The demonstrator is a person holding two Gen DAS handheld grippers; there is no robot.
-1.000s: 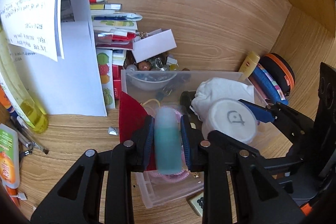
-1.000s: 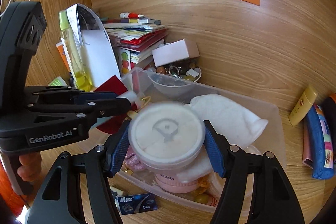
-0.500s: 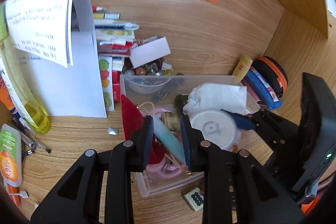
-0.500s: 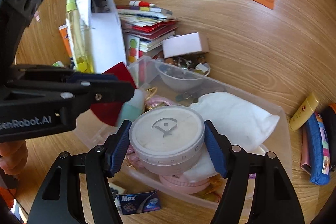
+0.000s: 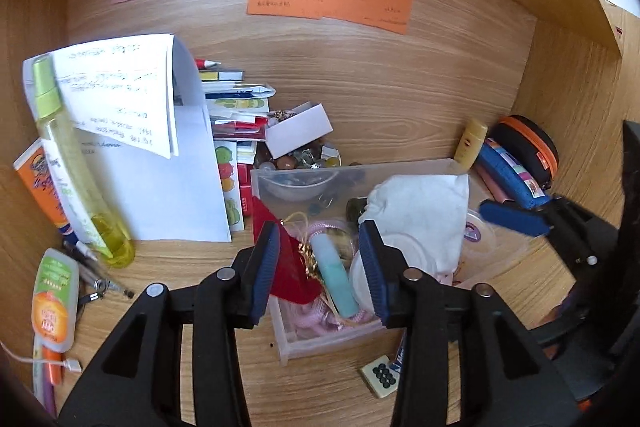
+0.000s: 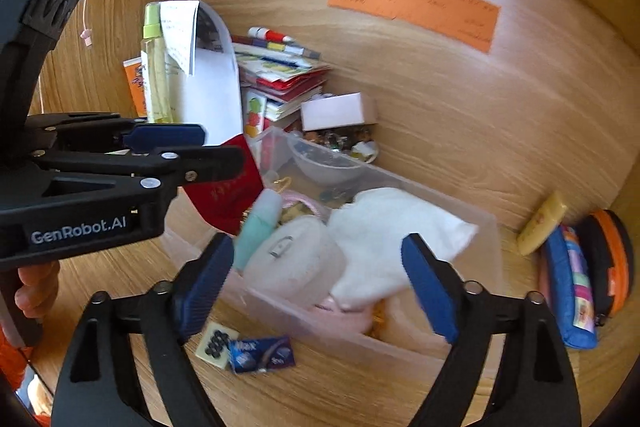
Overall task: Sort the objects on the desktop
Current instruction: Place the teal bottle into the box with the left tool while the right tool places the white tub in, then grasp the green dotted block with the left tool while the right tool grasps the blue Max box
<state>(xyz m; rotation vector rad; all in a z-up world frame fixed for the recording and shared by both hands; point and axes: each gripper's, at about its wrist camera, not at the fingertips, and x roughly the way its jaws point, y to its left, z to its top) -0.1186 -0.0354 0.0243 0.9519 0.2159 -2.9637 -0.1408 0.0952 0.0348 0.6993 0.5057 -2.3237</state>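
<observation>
A clear plastic bin [image 5: 288,341] [image 6: 490,223] sits on the wooden desk. Inside lie a teal tube [image 5: 335,279] [image 6: 258,229], a round white jar [image 6: 294,265] [image 5: 362,277], a white cloth [image 5: 420,211] [image 6: 394,237] and a red pouch [image 5: 290,269] [image 6: 224,193]. My left gripper [image 5: 322,269] hovers over the bin, its jaws opening, the pads clear of the tube lying below them. My right gripper [image 6: 318,287] is opening wide above the jar, which rests tilted in the bin, free of the pads.
A yellow spray bottle [image 5: 76,179], folded white papers [image 5: 160,163] and stacked booklets [image 5: 236,123] stand left of the bin. A yellow tube [image 5: 472,143], blue pencil case [image 5: 510,173] and black-orange case [image 5: 528,143] lie at the right. A staples box [image 6: 262,349] and a dotted tile [image 5: 380,375] lie in front.
Both grippers let go: the teal tube dropped from the left jaws and the white jar from the right jaws into the bin. Both hands drew back and rose.
</observation>
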